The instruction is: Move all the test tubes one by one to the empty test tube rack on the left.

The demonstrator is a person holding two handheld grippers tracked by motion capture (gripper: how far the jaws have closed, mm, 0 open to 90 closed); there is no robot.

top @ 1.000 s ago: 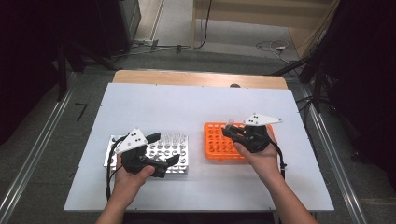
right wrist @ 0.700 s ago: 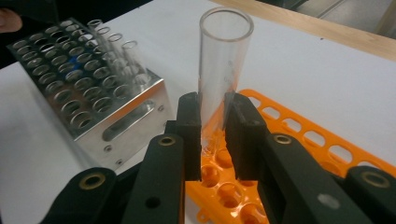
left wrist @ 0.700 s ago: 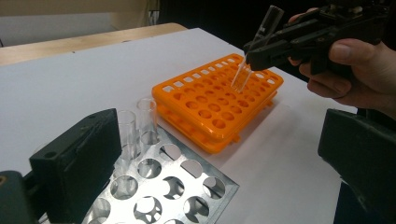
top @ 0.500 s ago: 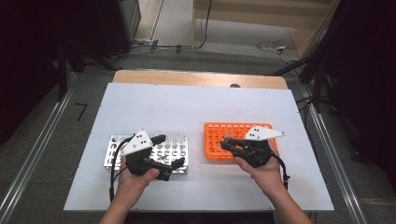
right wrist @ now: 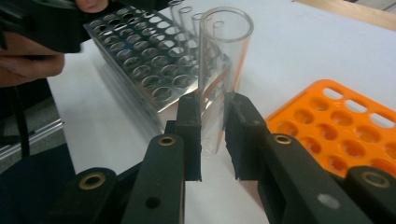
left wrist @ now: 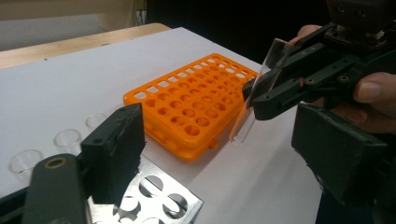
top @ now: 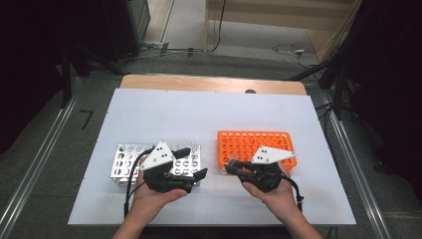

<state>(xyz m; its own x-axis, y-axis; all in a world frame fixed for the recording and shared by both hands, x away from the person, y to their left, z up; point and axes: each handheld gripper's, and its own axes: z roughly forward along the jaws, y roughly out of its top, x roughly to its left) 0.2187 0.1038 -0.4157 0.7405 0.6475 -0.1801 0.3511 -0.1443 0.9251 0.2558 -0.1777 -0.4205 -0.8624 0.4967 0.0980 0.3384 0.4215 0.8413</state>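
the right hand-held gripper (right wrist: 212, 140) is clenched on a clear glass tube (right wrist: 219, 84), its two black pads pressing the tube's lower part from either side while the open mouth of the tube stands up above them. in the left gripper view the same tube (left wrist: 261, 93) hangs tilted in those jaws, its closed end low over the white table (left wrist: 70, 84), just beside the near corner of the orange rack (left wrist: 191, 107) and not in any of its holes. from above, the right hand-held gripper (top: 234, 167) sits at the front left corner of the orange rack (top: 254, 142), with the person's right hand (top: 273, 191) behind it. the left hand-held gripper (top: 191, 164) is released and holds nothing; its jaws stand well apart, though they have just been closing a little, with nothing between them. in its own view the two black pads frame the table and the orange rack, and one corner of the metal rack (left wrist: 163, 200) lies below them. from above it hovers over the right end of the metal rack (top: 124, 162), held by the left hand (top: 157, 191). in the right gripper view the metal rack (right wrist: 149, 56) sits to the left, with several more clear tubes (right wrist: 187, 14) standing in its far holes. the two racks lie side by side on the table (top: 199, 109), apart from each other.
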